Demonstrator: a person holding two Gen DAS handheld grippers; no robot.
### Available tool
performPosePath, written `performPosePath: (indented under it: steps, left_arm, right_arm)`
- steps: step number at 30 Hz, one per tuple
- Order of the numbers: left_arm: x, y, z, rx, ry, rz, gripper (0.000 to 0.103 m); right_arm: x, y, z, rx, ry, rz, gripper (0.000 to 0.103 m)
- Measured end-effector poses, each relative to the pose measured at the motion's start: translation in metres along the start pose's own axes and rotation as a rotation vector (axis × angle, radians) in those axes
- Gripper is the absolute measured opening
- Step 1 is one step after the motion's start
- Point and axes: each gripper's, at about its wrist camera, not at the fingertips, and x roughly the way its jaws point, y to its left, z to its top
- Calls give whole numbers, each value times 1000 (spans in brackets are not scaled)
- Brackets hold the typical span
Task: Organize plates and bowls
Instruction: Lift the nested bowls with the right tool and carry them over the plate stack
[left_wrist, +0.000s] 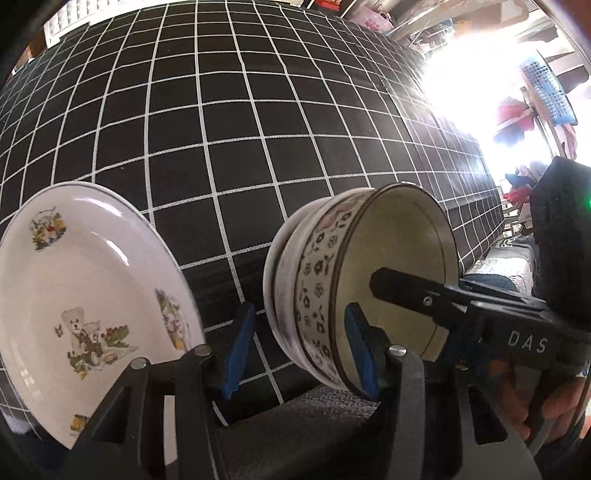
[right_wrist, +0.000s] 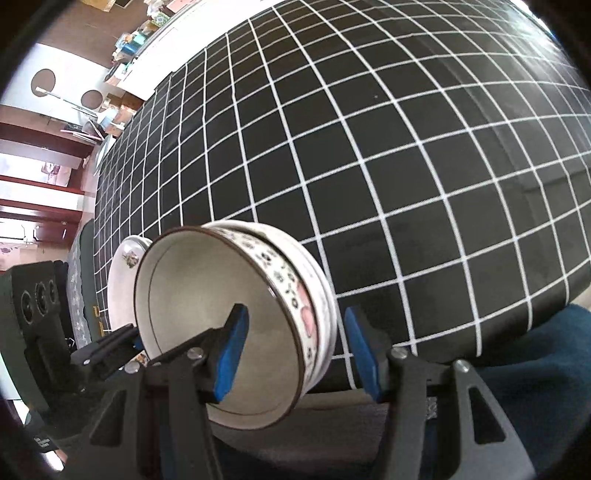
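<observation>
Nearest the right wrist camera, the right claw (right_wrist: 293, 356) is straddling the wall of the upper floral bowl (right_wrist: 229, 325), one blue pad inside and one outside with a visible gap, so it is standing open. Just left of the bowls, the left claw (left_wrist: 299, 350) is reaching with its pads parted around the stack's edge, pressing on nothing, while the teddy-bear plate (left_wrist: 92, 295) is lying beside it. Beyond them, the stacked bowls are sitting near the front edge of the table (right_wrist: 406, 166), which is wearing a black, white-gridded cloth.
</observation>
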Motion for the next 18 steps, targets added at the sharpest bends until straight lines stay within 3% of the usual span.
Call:
performPosePath:
  steps: [18]
  left_arm:
    - [17,3,9,-16,36,-37,52]
  right_arm:
    - [7,-15,6,56,19,45,63]
